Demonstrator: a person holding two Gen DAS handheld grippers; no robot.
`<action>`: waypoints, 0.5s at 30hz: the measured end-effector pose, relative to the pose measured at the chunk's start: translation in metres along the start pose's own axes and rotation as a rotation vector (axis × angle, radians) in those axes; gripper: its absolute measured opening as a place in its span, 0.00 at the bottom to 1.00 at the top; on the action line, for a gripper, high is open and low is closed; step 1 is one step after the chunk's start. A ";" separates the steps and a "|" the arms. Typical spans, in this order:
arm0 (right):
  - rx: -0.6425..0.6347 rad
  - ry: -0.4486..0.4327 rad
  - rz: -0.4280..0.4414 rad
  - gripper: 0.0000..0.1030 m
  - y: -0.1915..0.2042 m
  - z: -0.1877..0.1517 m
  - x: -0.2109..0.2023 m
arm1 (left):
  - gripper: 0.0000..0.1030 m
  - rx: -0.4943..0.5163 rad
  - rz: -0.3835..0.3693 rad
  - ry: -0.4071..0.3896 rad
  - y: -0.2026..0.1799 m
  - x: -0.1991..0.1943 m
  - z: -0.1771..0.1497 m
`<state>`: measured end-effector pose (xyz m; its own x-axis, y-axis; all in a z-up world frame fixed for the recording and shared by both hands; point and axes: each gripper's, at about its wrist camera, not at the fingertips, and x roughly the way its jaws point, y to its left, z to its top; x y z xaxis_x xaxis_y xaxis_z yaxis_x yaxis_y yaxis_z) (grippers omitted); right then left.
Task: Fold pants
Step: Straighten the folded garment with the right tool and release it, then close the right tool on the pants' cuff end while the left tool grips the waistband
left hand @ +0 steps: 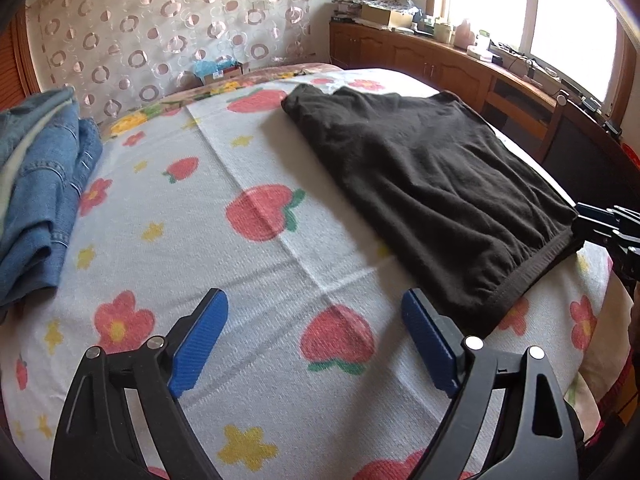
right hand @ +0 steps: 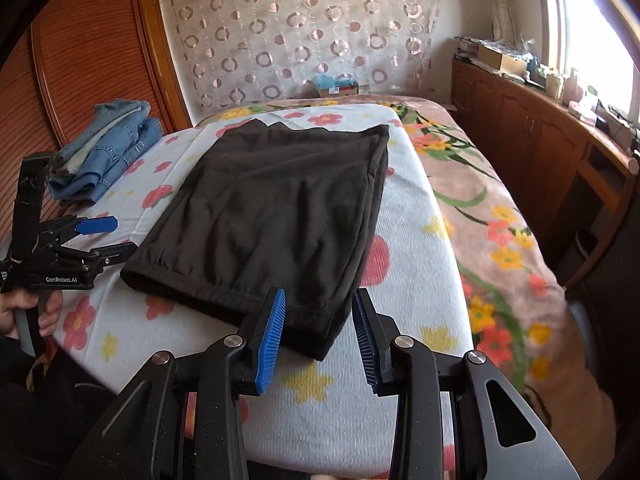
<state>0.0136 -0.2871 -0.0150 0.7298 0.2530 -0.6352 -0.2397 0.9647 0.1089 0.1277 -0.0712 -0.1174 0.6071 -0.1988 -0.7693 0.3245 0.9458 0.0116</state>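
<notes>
We see the black pants (right hand: 276, 204) folded flat on the strawberry-print towel (right hand: 416, 280), long axis running away from us — our right gripper (right hand: 320, 332) straddles the near corner unclamped; left gripper (left hand: 316, 344) spread, empty, beside them.

Two black handheld grippers, left gripper (left hand: 314, 340) and right gripper (right hand: 319, 338) alike, angular arms with cut-out slots, silver round rivets, ribbed blue pads (right hand: 272, 342), white "GenRobot.AI" lettering, hand (right hand: 24, 312) with dark clothing beneath.
</notes>
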 end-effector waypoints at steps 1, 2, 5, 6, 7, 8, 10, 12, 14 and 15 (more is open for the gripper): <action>0.002 -0.003 0.003 0.28 -0.001 0.000 -0.001 | 0.87 -0.003 -0.002 -0.007 -0.001 -0.001 0.001; 0.005 -0.006 0.010 0.28 -0.002 0.001 -0.002 | 0.87 -0.008 -0.010 -0.016 -0.001 -0.004 0.002; 0.017 -0.009 0.026 0.18 -0.005 0.002 -0.002 | 0.87 -0.013 -0.036 -0.036 -0.006 -0.012 0.005; 0.012 -0.009 0.027 0.14 -0.004 0.000 -0.002 | 0.87 -0.004 -0.044 -0.044 -0.011 -0.015 0.007; 0.008 -0.008 0.031 0.12 -0.003 -0.001 -0.002 | 0.87 0.002 -0.051 -0.051 -0.014 -0.016 0.008; 0.005 -0.006 0.035 0.09 -0.001 -0.002 -0.002 | 0.87 0.007 -0.056 -0.055 -0.018 -0.017 0.009; -0.003 -0.010 0.042 0.07 0.002 -0.002 -0.004 | 0.87 0.018 -0.072 -0.054 -0.024 -0.017 0.011; -0.005 -0.019 0.047 0.07 0.004 -0.002 -0.008 | 0.87 0.032 -0.080 -0.051 -0.032 -0.016 0.013; -0.012 -0.022 0.039 0.07 0.007 -0.003 -0.009 | 0.87 0.045 -0.084 -0.048 -0.037 -0.015 0.013; -0.018 -0.020 0.028 0.07 0.007 -0.003 -0.009 | 0.87 0.053 -0.085 -0.044 -0.039 -0.014 0.012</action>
<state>0.0032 -0.2825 -0.0109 0.7356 0.2811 -0.6164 -0.2710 0.9560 0.1125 0.1153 -0.1085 -0.0997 0.6063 -0.2902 -0.7404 0.4136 0.9103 -0.0181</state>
